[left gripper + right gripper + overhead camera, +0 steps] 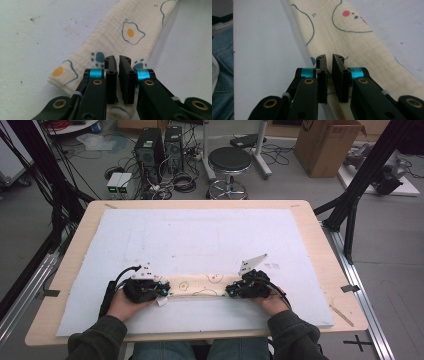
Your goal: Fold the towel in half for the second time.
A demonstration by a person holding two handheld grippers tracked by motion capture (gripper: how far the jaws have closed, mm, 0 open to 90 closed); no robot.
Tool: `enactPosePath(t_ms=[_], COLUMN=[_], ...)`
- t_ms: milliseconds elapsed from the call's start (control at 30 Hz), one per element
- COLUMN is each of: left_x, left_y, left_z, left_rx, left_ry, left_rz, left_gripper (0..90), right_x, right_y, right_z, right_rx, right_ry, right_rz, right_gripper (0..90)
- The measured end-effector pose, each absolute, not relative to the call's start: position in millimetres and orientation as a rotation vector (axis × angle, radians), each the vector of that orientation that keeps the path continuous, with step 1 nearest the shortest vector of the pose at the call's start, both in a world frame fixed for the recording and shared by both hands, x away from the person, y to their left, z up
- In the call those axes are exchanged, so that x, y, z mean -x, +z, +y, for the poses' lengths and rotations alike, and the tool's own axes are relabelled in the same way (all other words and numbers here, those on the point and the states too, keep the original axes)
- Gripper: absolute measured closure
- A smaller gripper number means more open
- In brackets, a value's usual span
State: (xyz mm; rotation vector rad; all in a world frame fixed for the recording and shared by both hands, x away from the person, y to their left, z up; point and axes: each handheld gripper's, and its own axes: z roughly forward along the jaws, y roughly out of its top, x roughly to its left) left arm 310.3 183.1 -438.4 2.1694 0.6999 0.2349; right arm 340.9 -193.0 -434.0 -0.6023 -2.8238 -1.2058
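Left gripper (164, 291): held in left hand (122, 304), low near the front edge, jaws nearly closed, narrow gap between. Right gripper (229, 291): held in right hand (270, 302), pointing inward toward the left one, jaws likewise nearly closed. Forearms enter from below, sleeved.

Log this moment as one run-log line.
left gripper: shut on cloth | right gripper: shut on cloth | cloth: folded strip on white mat
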Motion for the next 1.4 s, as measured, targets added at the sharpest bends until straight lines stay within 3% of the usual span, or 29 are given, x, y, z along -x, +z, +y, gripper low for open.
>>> enactPosePath(t_ms=[167,333,567,1167,1400], left_x=[-312.7,-319.9,-323.0,-318.4,-328.8], left_y=[-429.9,-424.3,-434.0,-437.9,-423.7], left_z=[188.3,196.5,199.2,202.2,221.5], left_rx=[-2.107,-2.078,-2.145,-2.167,-1.988], left_ry=[0.240,0.246,0.196,0.228,0.244], left_rz=[0.683,0.699,0.687,0.653,0.792], left_gripper=[74.8,65.6,56.1,52.5,49.5], right_x=[-344.7,-355.7,-353.7,-345.9,-355.8], right_y=[-425.3,-417.3,-428.9,-438.1,-424.3], right_z=[-195.7,-198.0,-205.7,-217.7,-224.5], right_rx=[0.599,0.654,0.652,0.614,0.761], right_ry=[-1.276,-1.326,-1.216,-1.266,-1.355], right_rz=[-2.820,-2.846,-2.914,-2.933,-2.832], right_gripper=[75.5,63.5,52.3,47.5,44.5])
